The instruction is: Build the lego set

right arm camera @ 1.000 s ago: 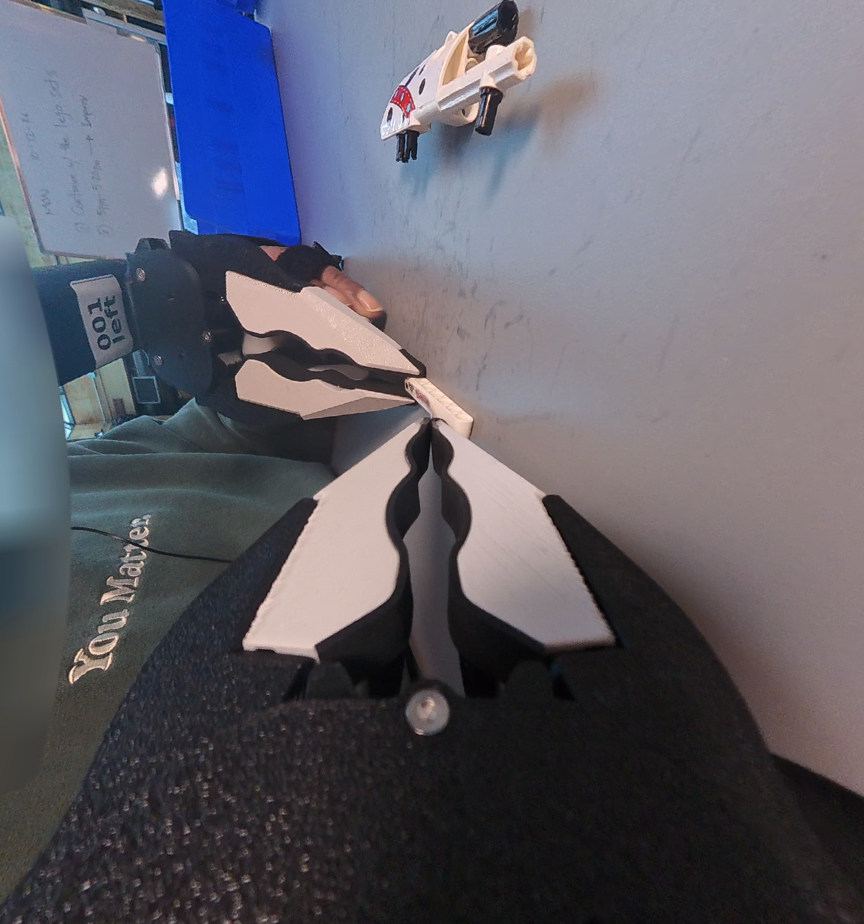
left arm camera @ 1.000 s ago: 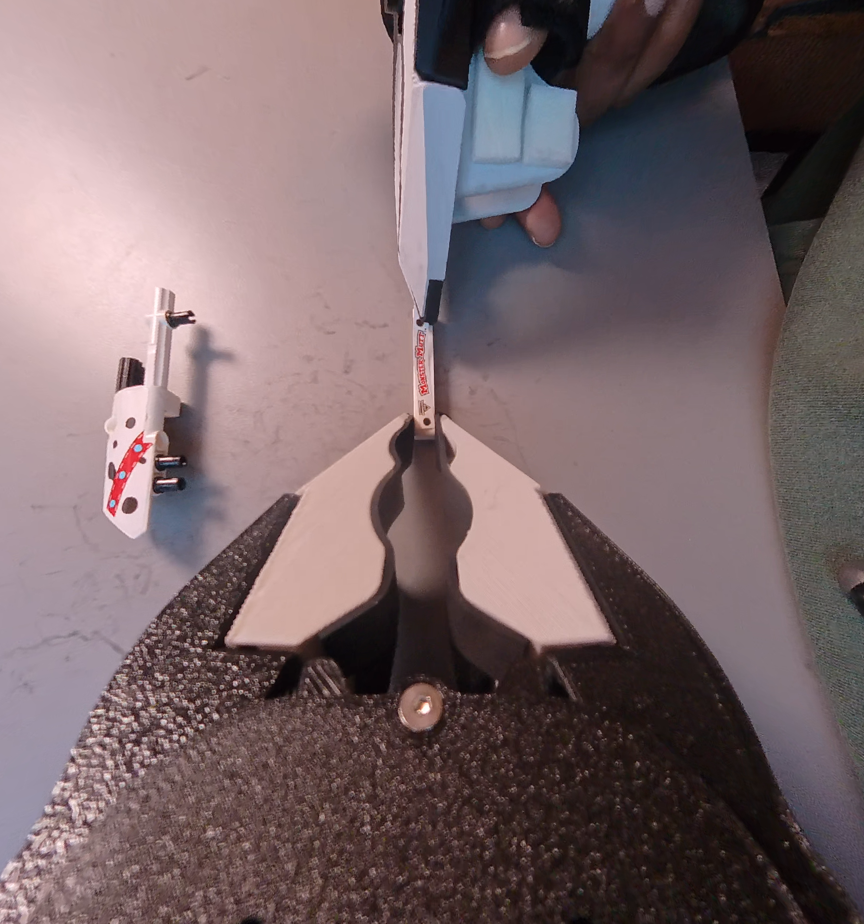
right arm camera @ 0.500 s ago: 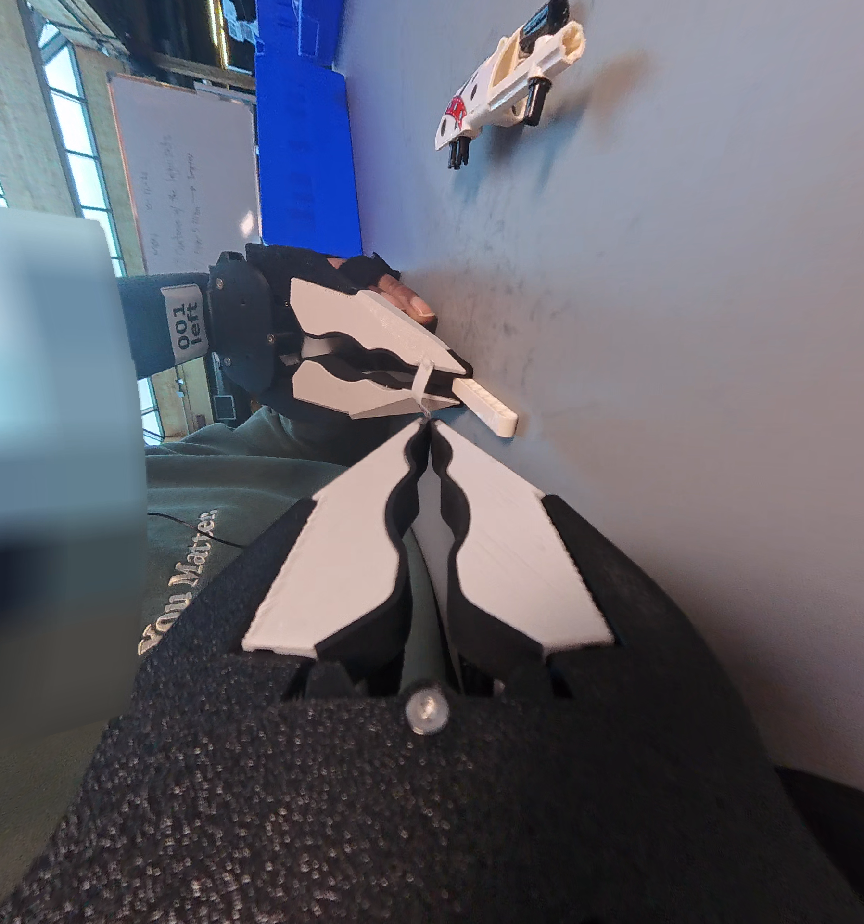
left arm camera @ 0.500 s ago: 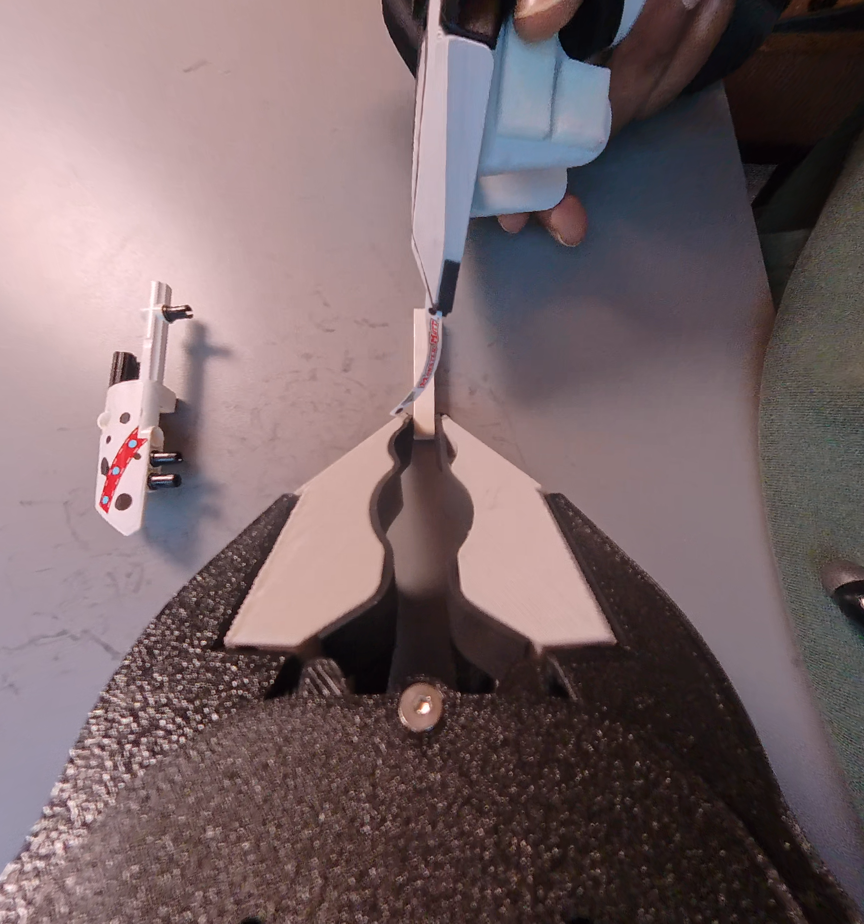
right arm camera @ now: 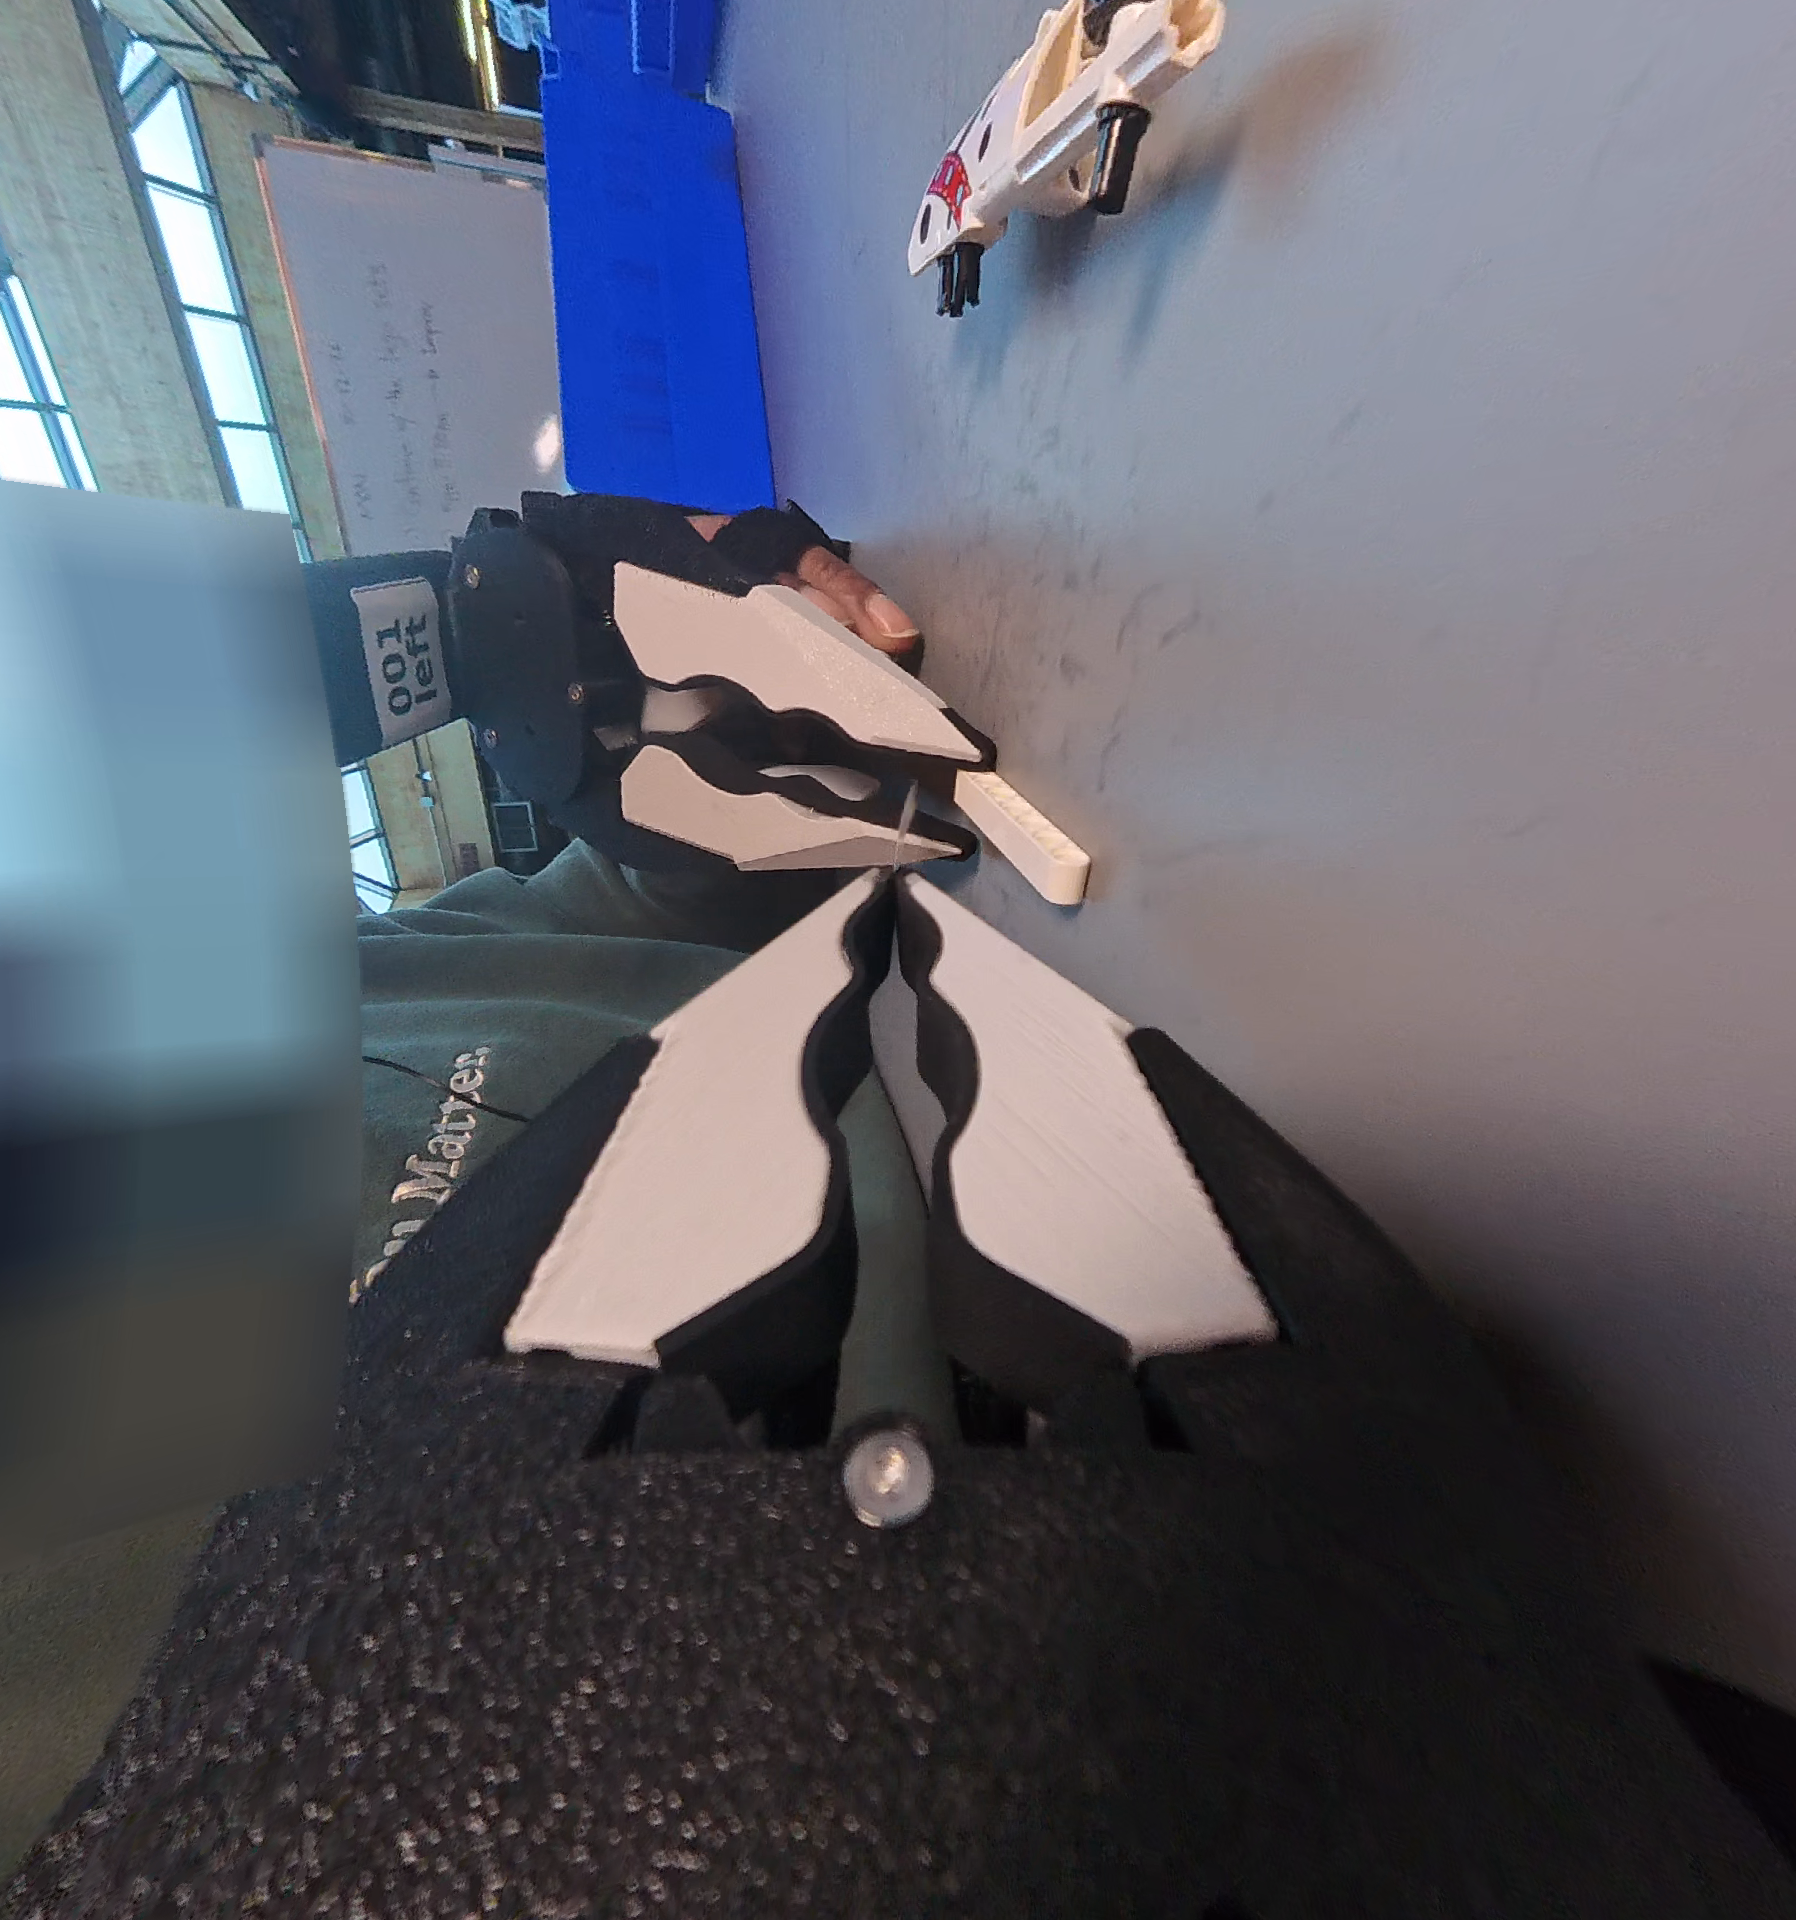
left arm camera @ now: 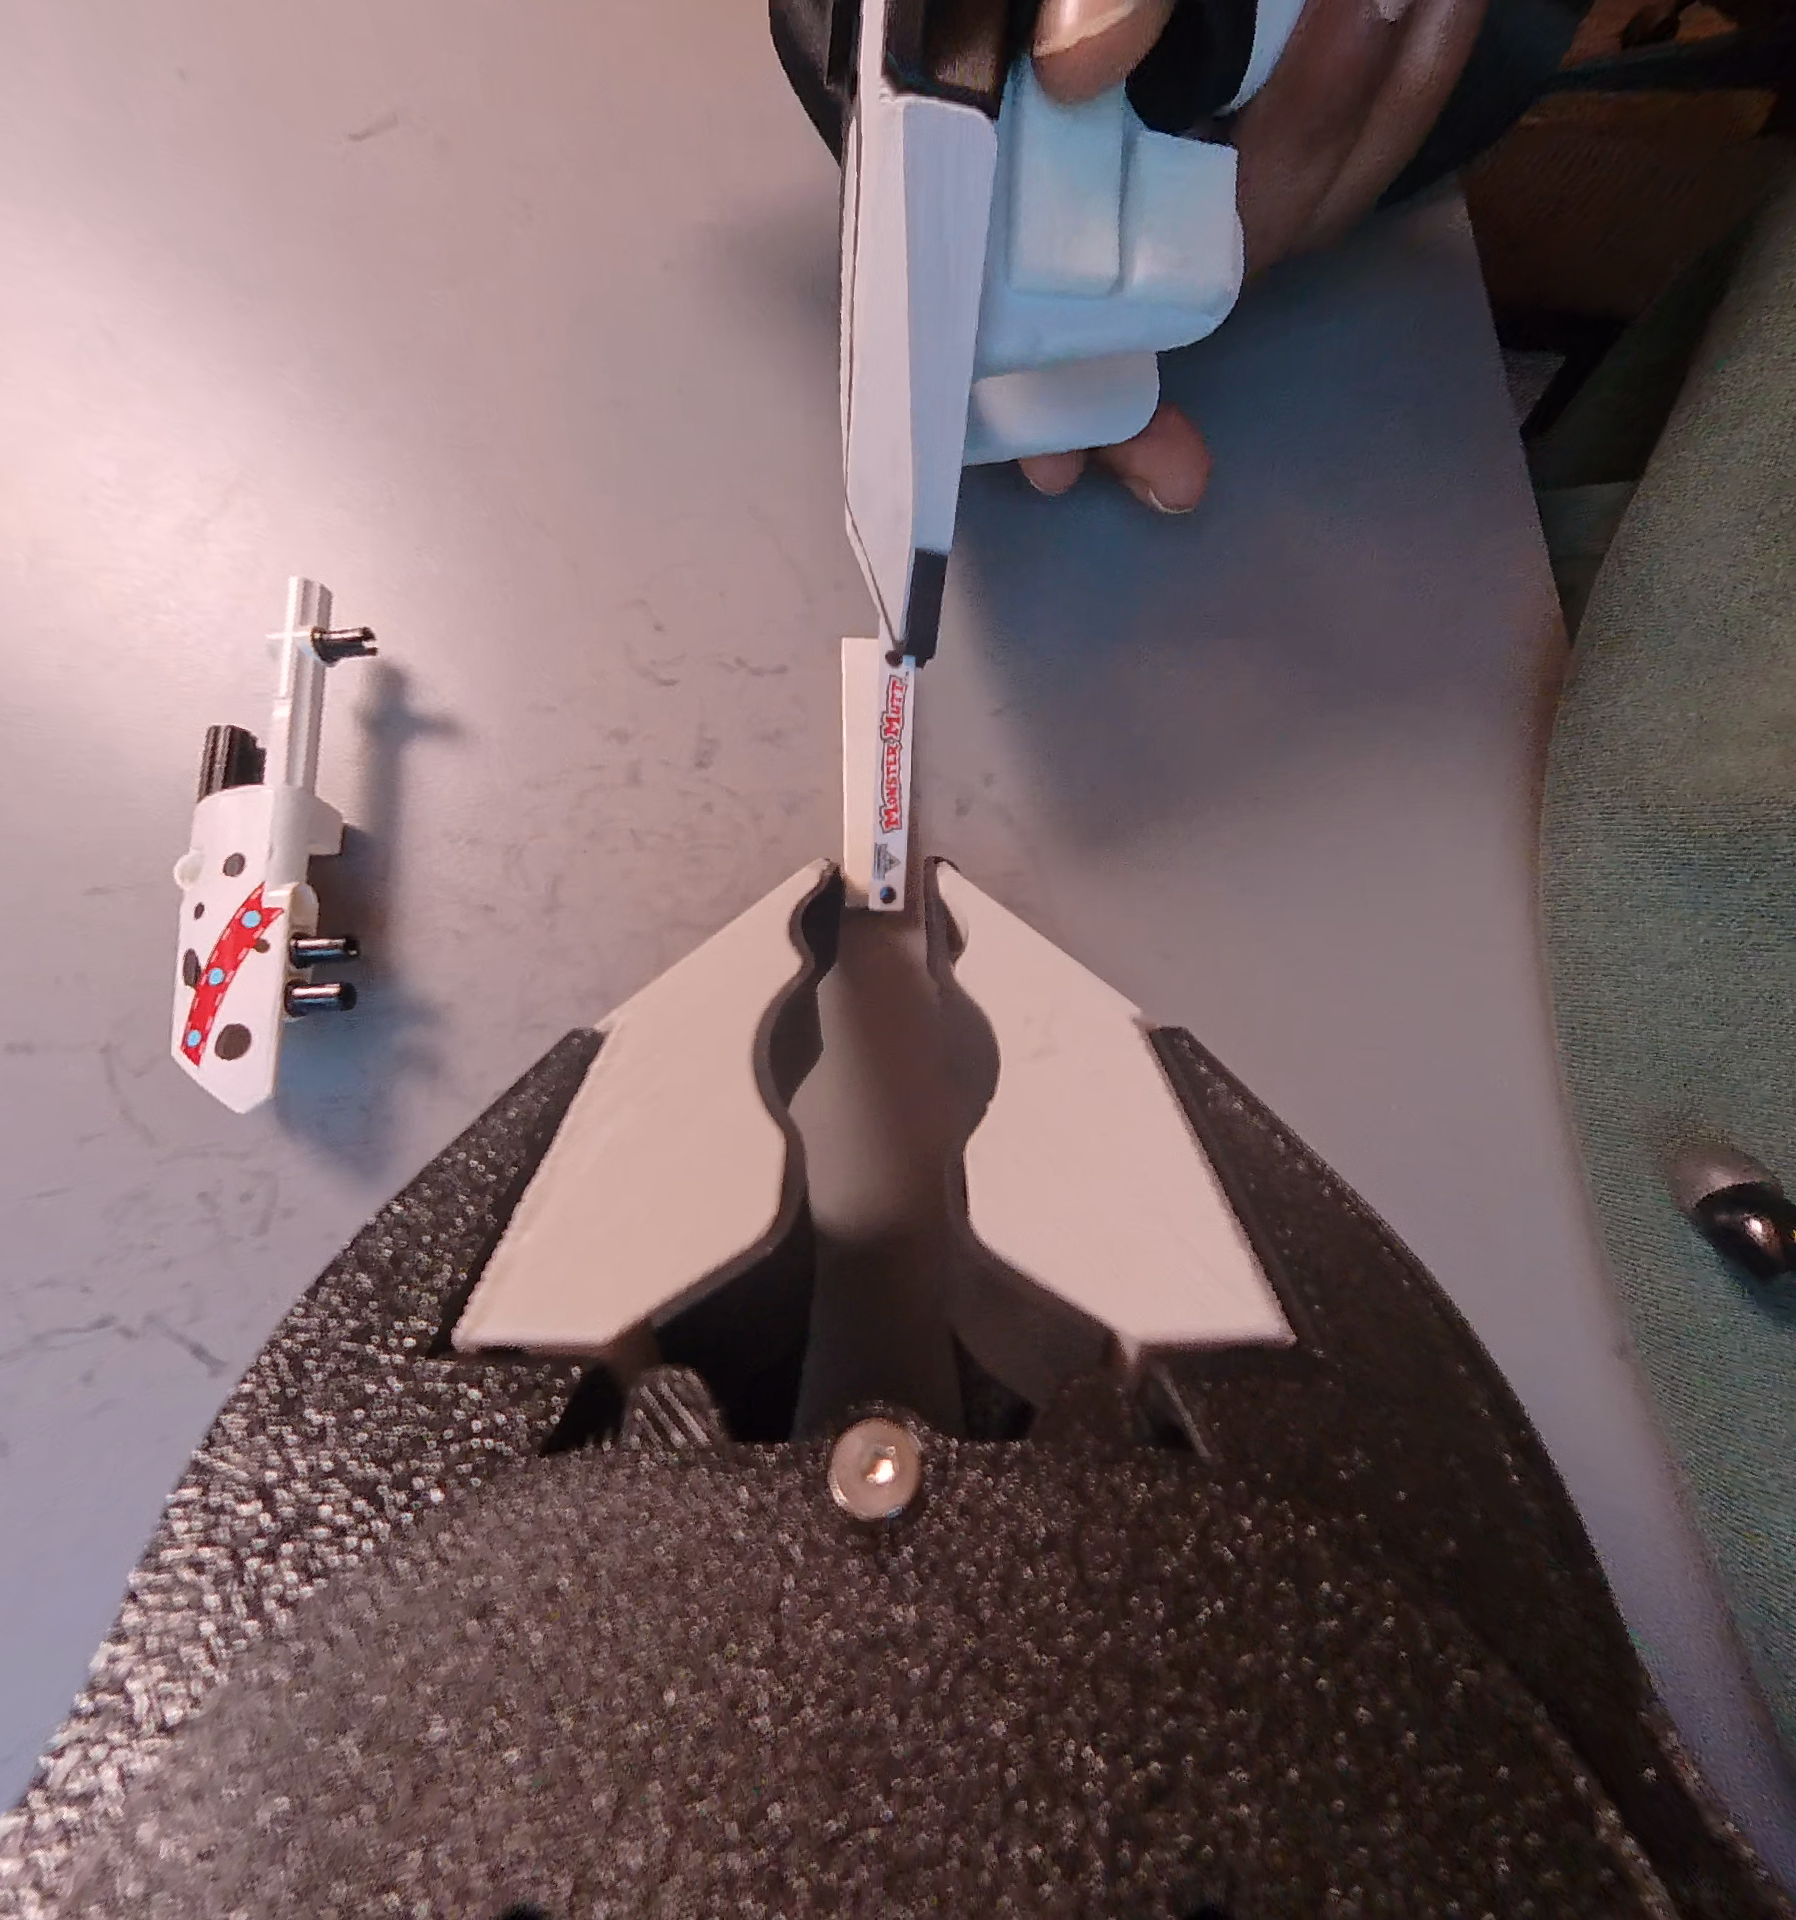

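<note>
My left gripper (left arm camera: 881, 883) is shut on the near end of a thin white lego beam (left arm camera: 861, 769), which points away over the grey table (left arm camera: 458, 312). A narrow sticker (left arm camera: 896, 769) with red print runs along the beam's right side. My right gripper (right arm camera: 883, 878) comes in from the far side (left arm camera: 915, 644) and is shut on the sticker's far end, a thin film (right arm camera: 904, 831). In the right wrist view the left gripper (right arm camera: 967, 800) holds the beam (right arm camera: 1029, 842) against the table. A white lego sub-assembly (left arm camera: 239, 935) with black spots, a red band and black pins lies to the left; it also shows in the right wrist view (right arm camera: 1039, 135).
The table edge runs down the right, with a person's green sweatshirt (left arm camera: 1704, 727) beyond it. A hand (left arm camera: 1122, 478) grips the right tool. A blue bin (right arm camera: 655, 291) and a whiteboard (right arm camera: 406, 353) stand beyond the table's far side.
Half a second ago the sticker's near end curled off to the left of the beam; now it runs straight along the beam. The left gripper kept hold of the beam.
</note>
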### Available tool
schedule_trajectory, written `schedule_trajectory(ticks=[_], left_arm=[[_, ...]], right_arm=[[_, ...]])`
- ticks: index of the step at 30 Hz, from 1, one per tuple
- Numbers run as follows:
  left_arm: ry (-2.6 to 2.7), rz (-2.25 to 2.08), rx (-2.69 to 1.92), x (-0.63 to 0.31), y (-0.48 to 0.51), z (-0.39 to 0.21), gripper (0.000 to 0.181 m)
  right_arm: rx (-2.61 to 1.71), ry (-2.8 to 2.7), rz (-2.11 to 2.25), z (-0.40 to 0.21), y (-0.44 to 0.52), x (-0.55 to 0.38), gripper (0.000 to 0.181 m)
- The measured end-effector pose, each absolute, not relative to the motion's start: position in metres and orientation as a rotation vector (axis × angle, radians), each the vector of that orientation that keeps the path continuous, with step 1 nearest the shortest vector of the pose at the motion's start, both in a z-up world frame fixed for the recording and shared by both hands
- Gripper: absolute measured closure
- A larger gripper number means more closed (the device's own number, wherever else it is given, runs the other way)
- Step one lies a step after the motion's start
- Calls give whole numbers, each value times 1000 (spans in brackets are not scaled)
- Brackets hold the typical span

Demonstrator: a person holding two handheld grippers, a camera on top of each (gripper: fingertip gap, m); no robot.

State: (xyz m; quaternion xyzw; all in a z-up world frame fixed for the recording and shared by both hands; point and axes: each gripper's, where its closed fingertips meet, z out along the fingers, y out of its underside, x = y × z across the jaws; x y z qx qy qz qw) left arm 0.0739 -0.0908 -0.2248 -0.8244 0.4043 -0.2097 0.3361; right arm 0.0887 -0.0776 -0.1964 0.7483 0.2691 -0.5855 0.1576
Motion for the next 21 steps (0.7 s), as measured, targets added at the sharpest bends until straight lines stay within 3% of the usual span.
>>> schedule_trajectory(ticks=[21], left_arm=[[1071,-499,-2143,71,-89,-226,174]], right_arm=[[2222,771,-1599,-208,-72,91,181]])
